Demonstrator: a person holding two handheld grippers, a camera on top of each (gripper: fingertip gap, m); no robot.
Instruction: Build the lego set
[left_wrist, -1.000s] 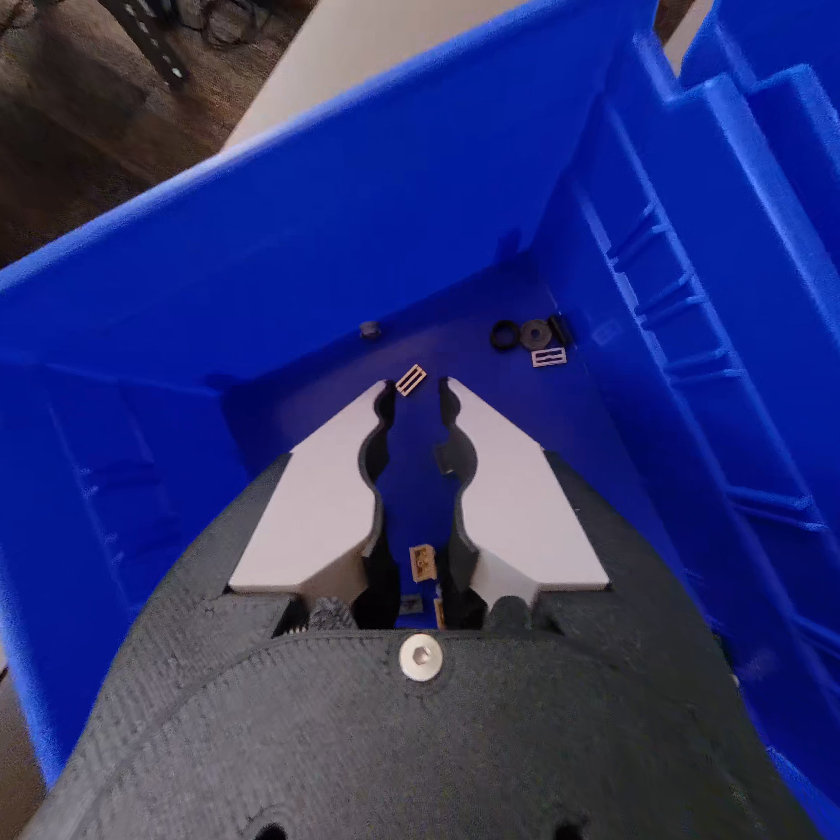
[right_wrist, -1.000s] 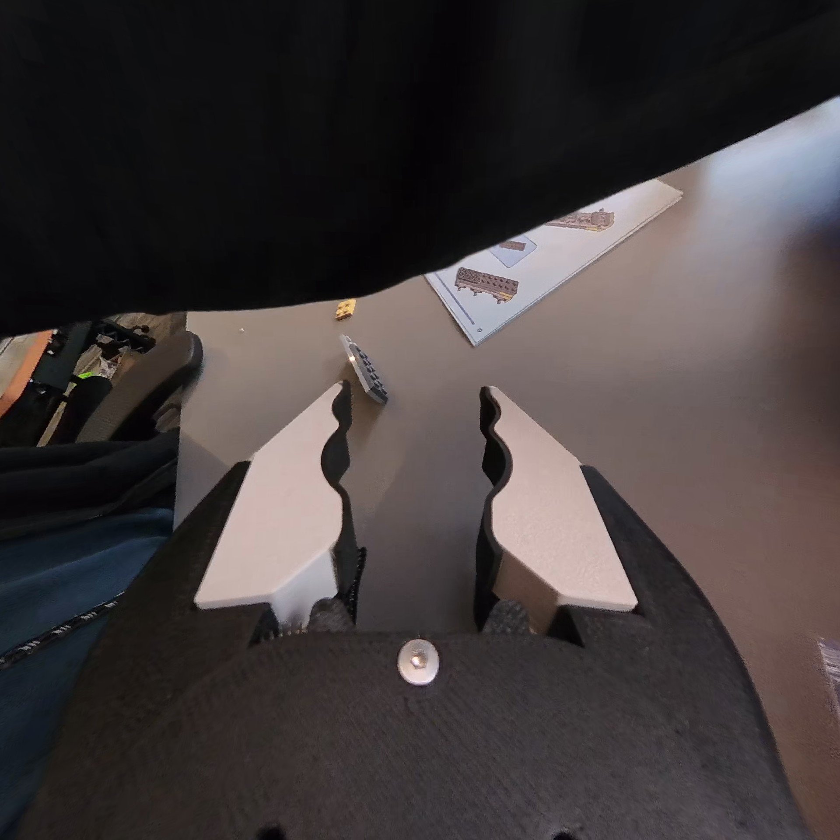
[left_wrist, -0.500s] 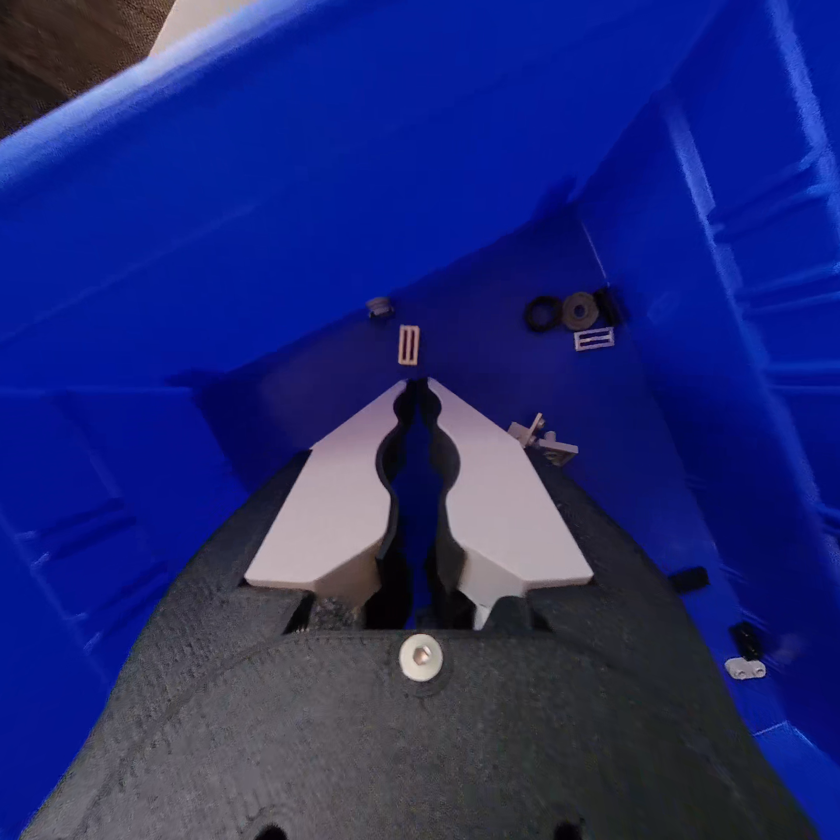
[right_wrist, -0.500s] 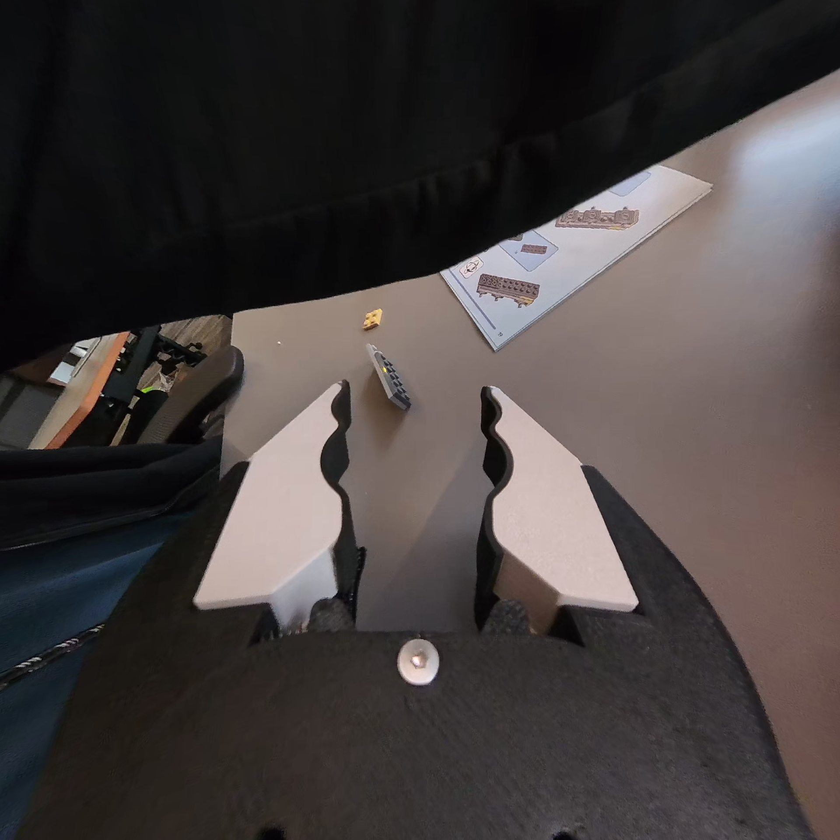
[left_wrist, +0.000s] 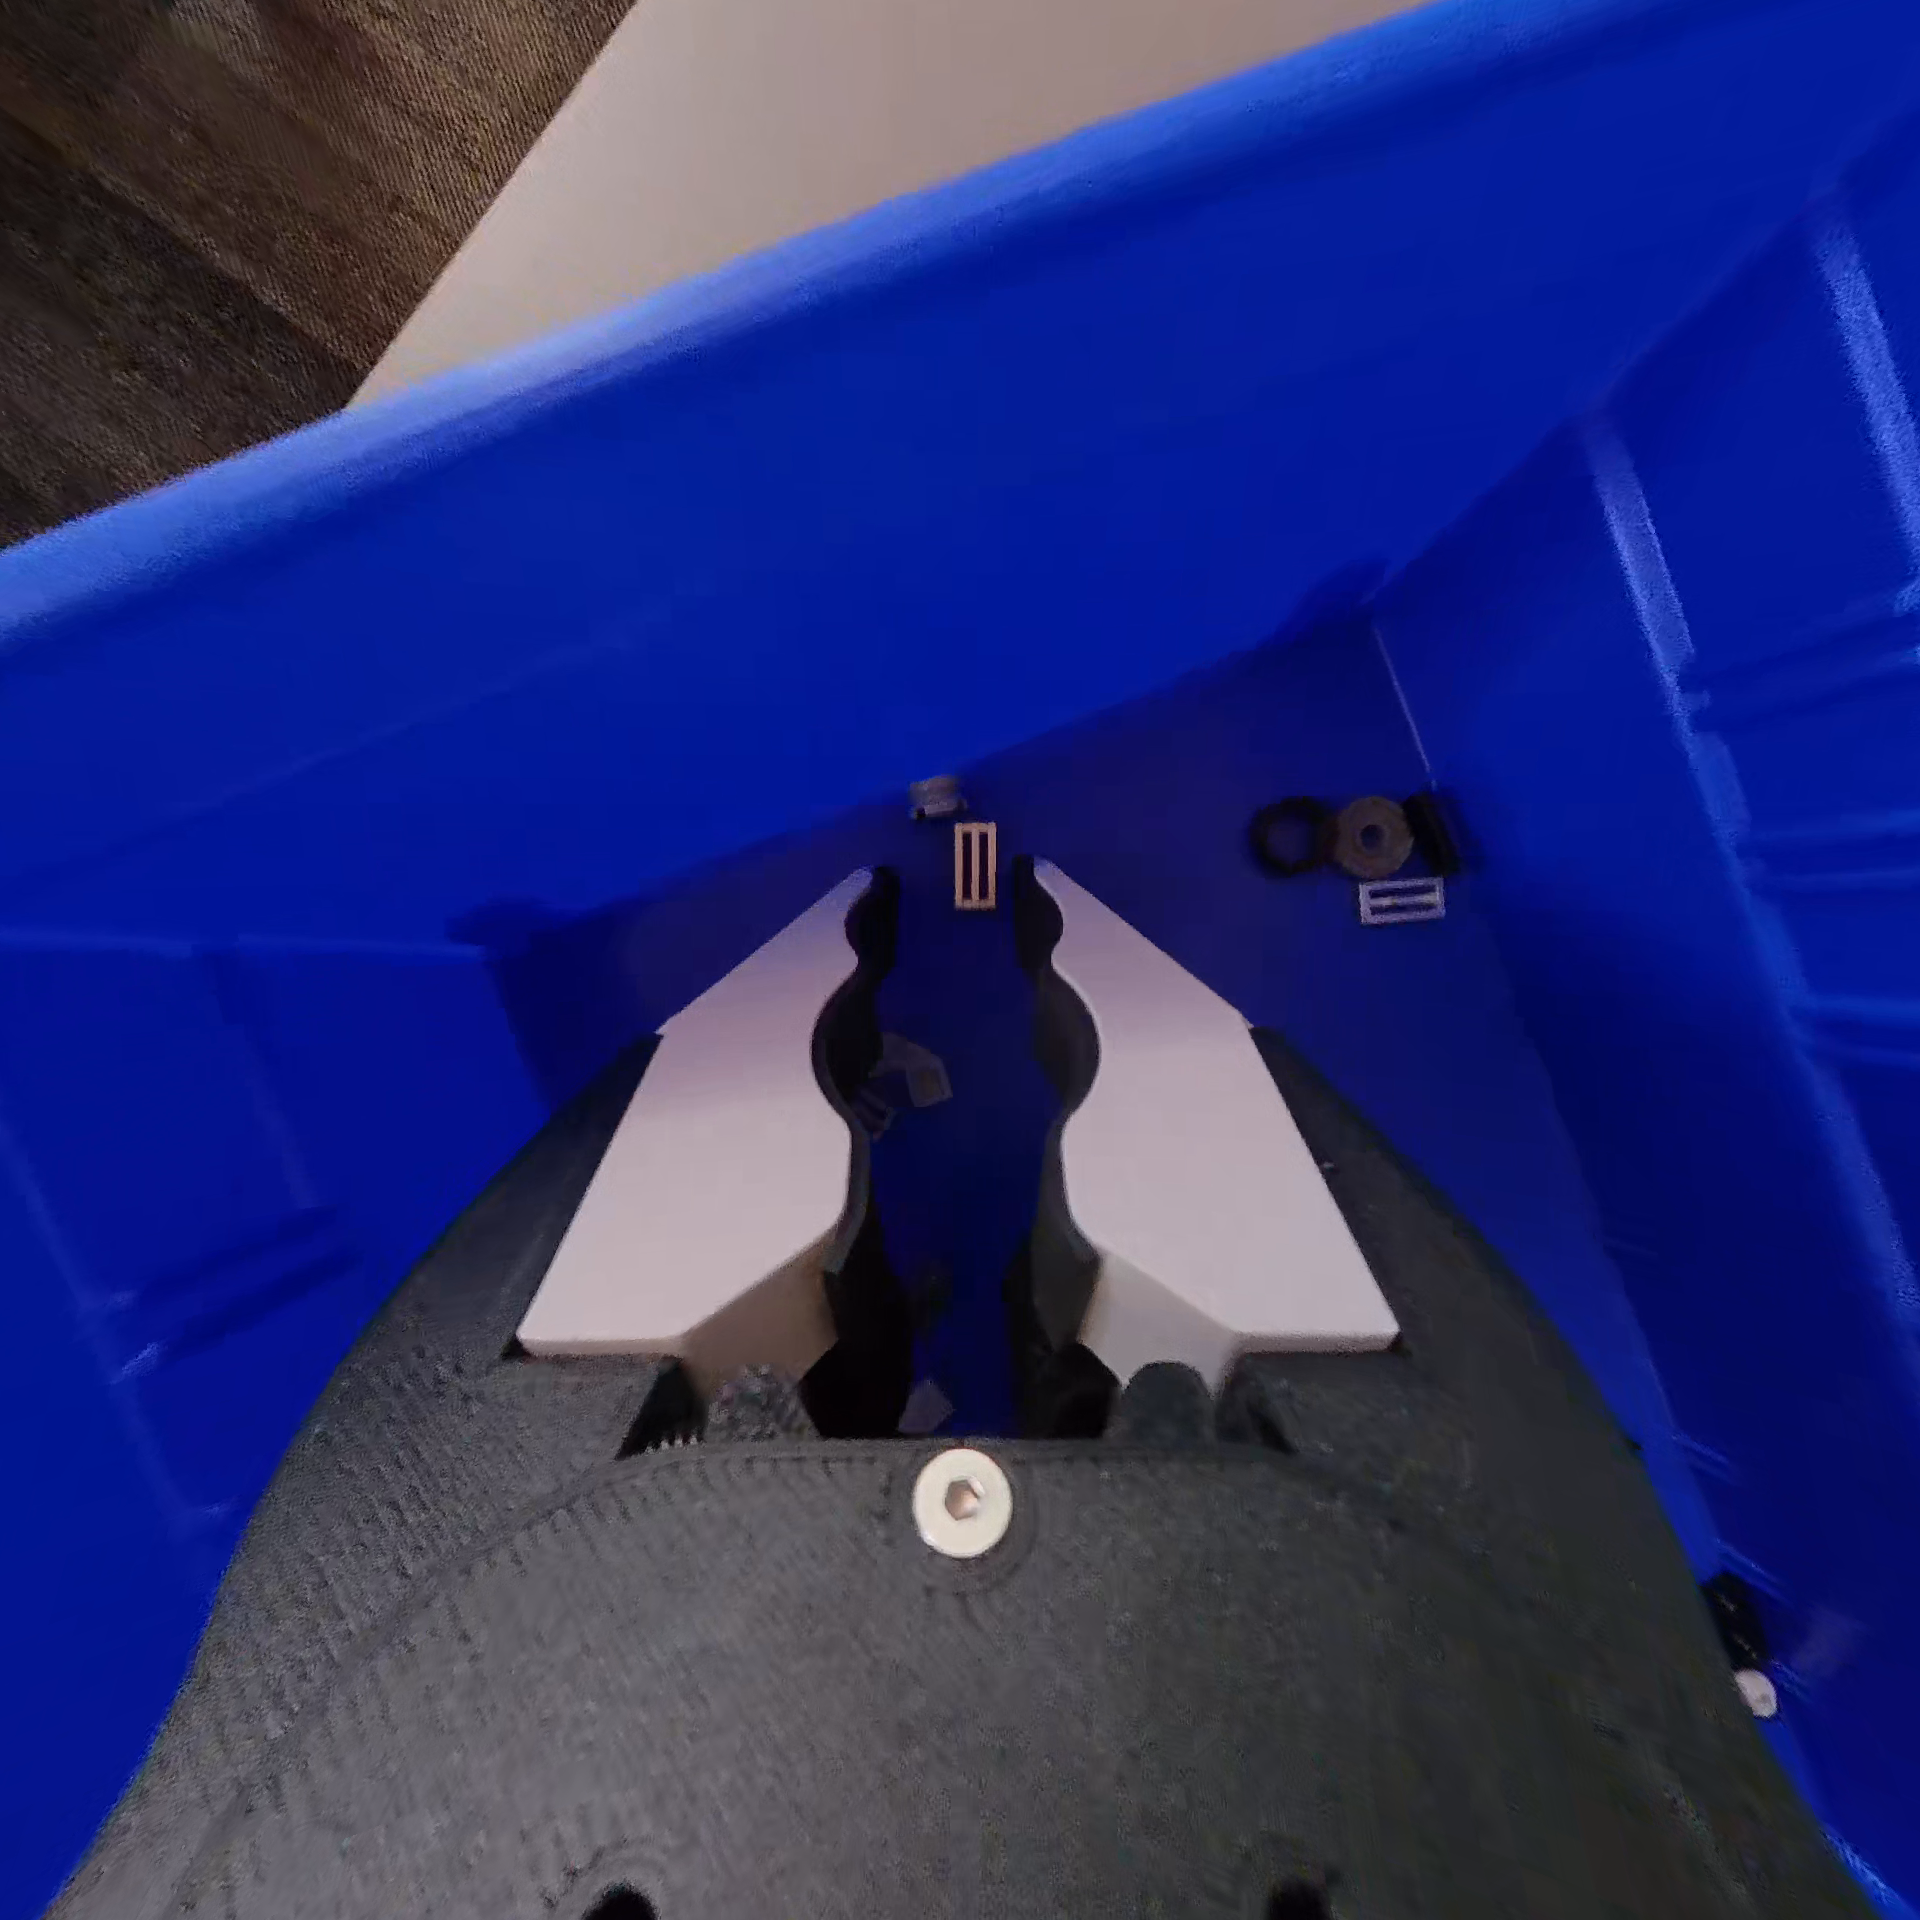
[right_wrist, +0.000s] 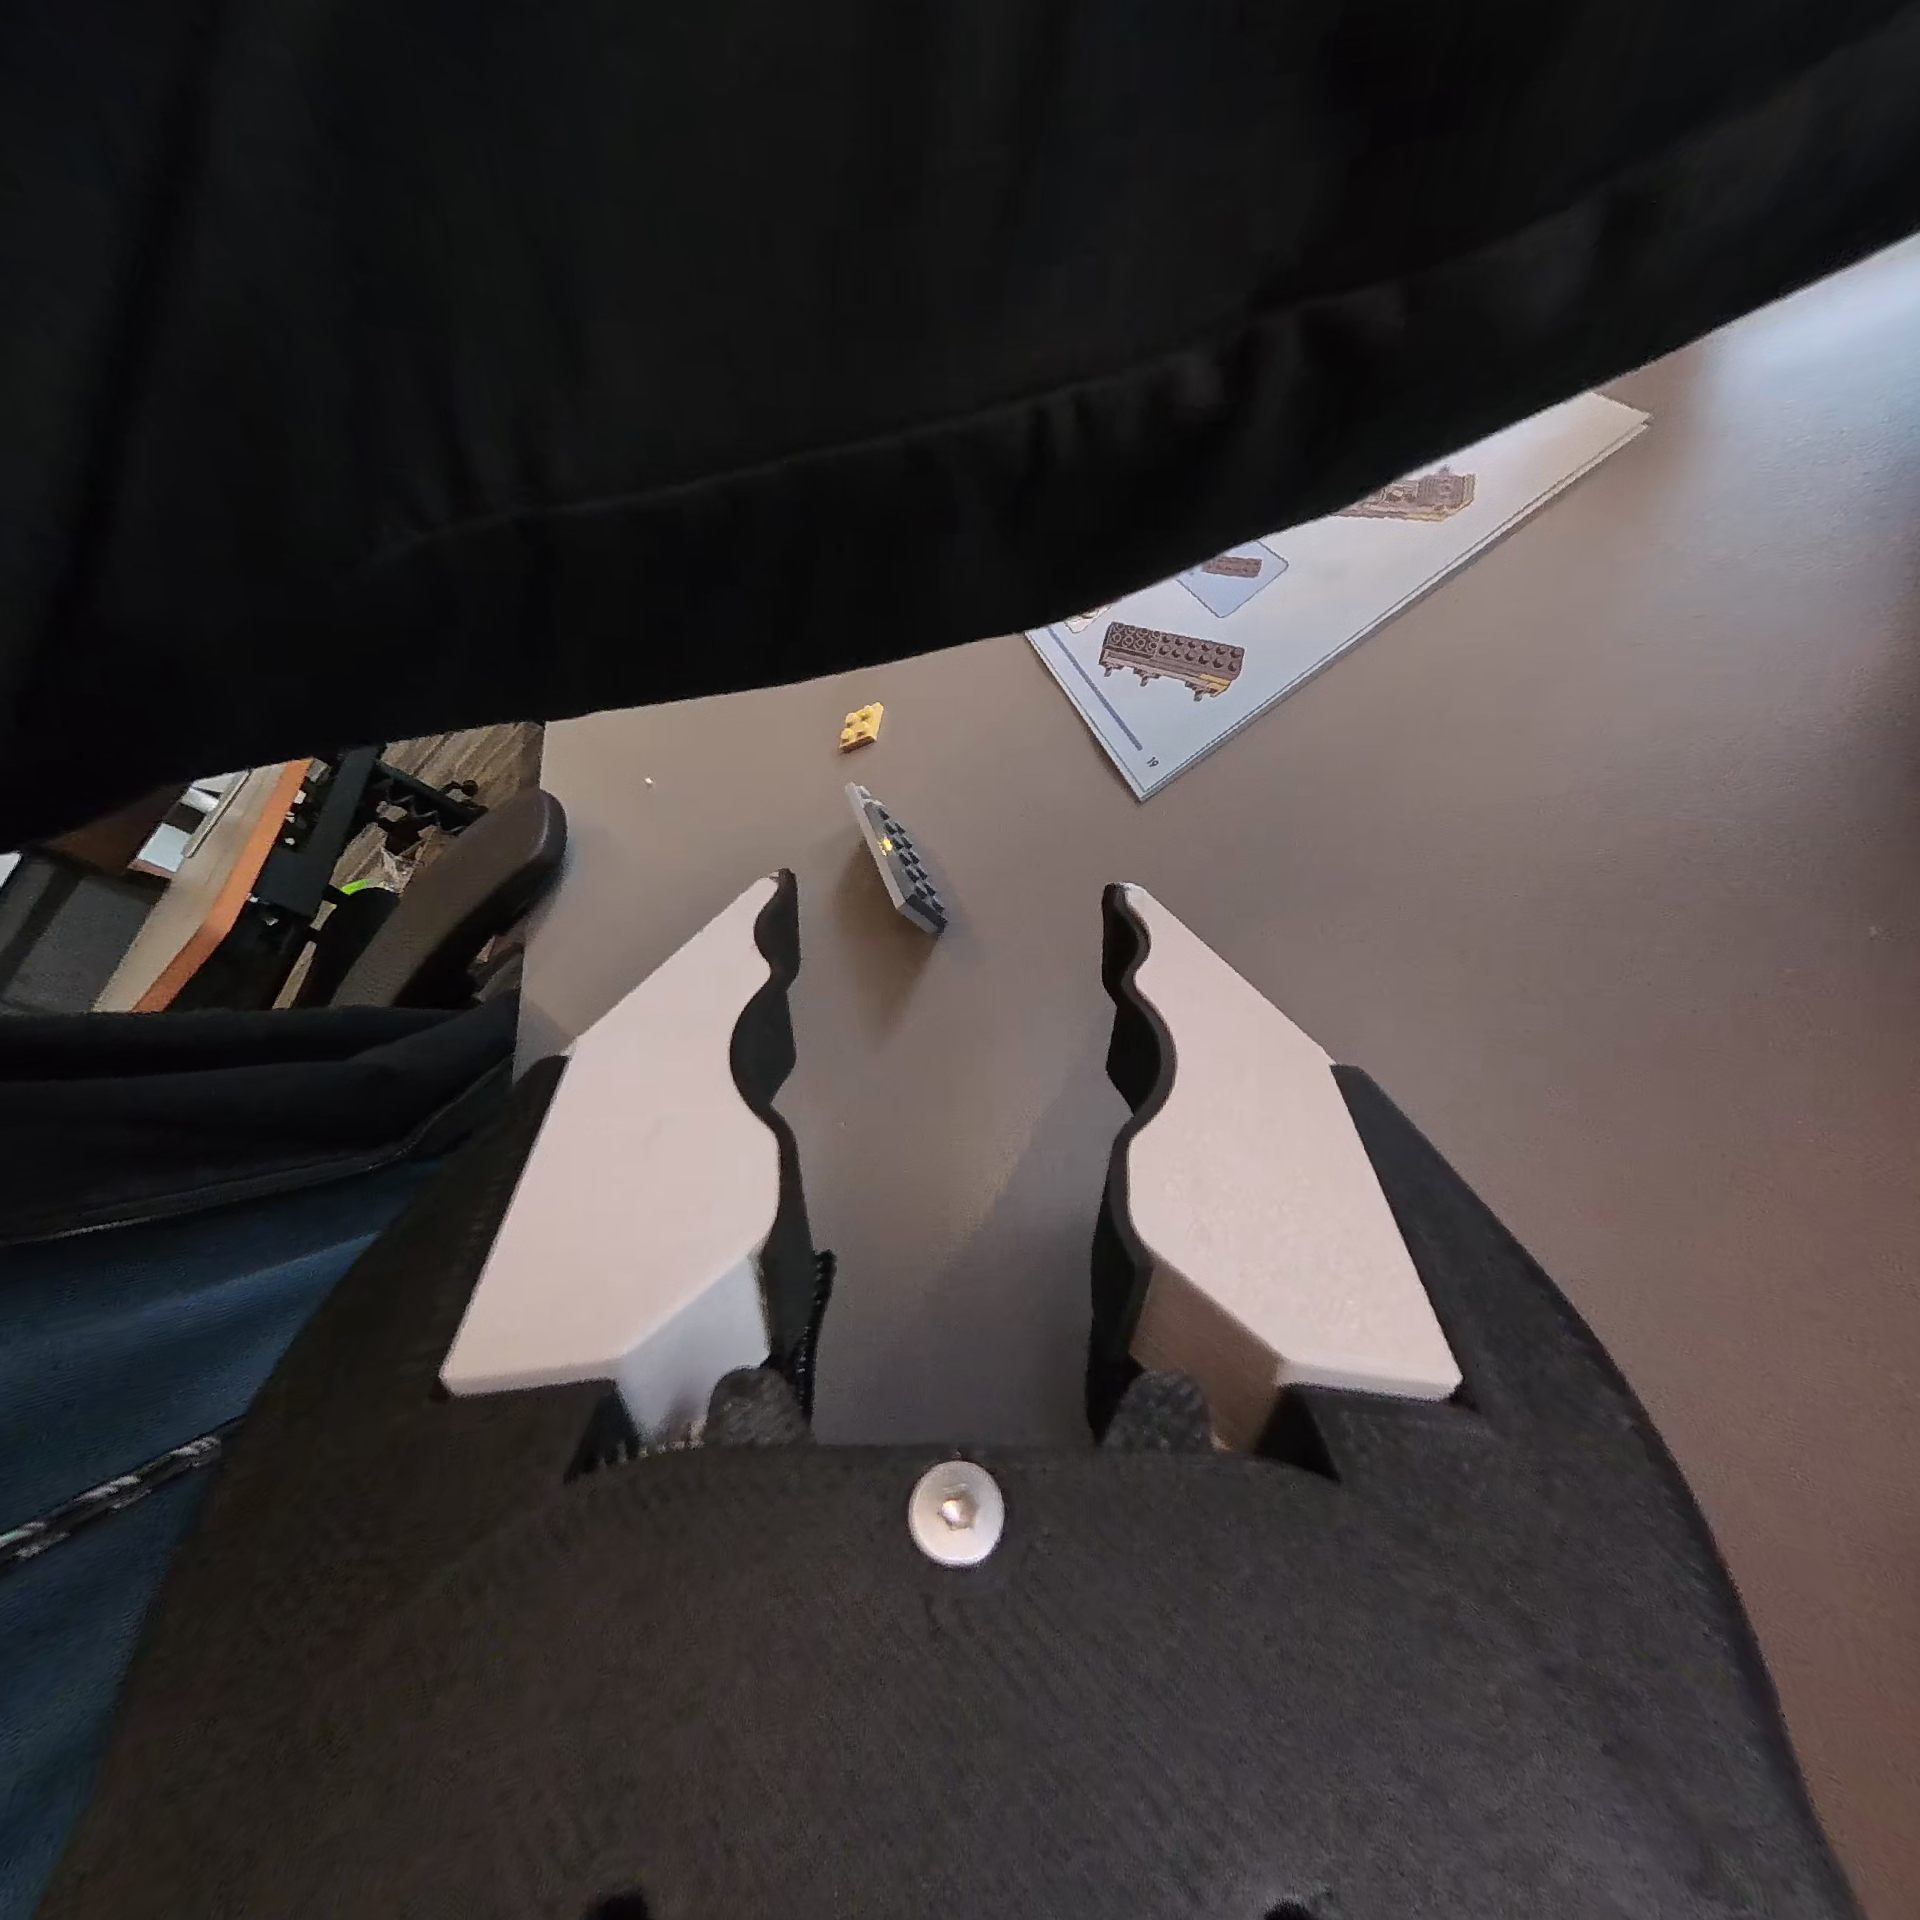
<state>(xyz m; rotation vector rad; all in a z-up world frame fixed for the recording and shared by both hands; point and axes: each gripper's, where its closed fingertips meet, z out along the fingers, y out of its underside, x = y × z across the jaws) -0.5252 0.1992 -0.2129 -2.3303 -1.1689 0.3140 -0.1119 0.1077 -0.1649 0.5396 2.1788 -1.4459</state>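
Note:
My left gripper (left_wrist: 954, 871) is inside a blue bin (left_wrist: 727, 582), low over its floor, jaws a little apart and holding nothing. A tan grille piece (left_wrist: 975, 868) lies just beyond the tips, with a small grey stud piece (left_wrist: 935, 798) behind it. A small grey piece (left_wrist: 916, 1081) shows between the fingers, close to the left pad; I cannot tell if it touches. My right gripper (right_wrist: 948, 883) is open and empty above a brown table (right_wrist: 1455, 1039). A dark grey plate (right_wrist: 902, 864) lies just beyond its tips, and a small yellow plate (right_wrist: 862, 725) farther on.
Two black rings (left_wrist: 1330, 836), a black piece (left_wrist: 1434, 831) and a grey grille (left_wrist: 1403, 901) lie in the bin's far right corner. An instruction booklet (right_wrist: 1299, 623) lies on the table. A person's black garment (right_wrist: 831, 312) fills the top of the right view. A chair (right_wrist: 468, 894) stands at left.
My left gripper's jaws have opened from nearly shut, and a small grey piece now shows between them. The right gripper has barely shifted and stays open.

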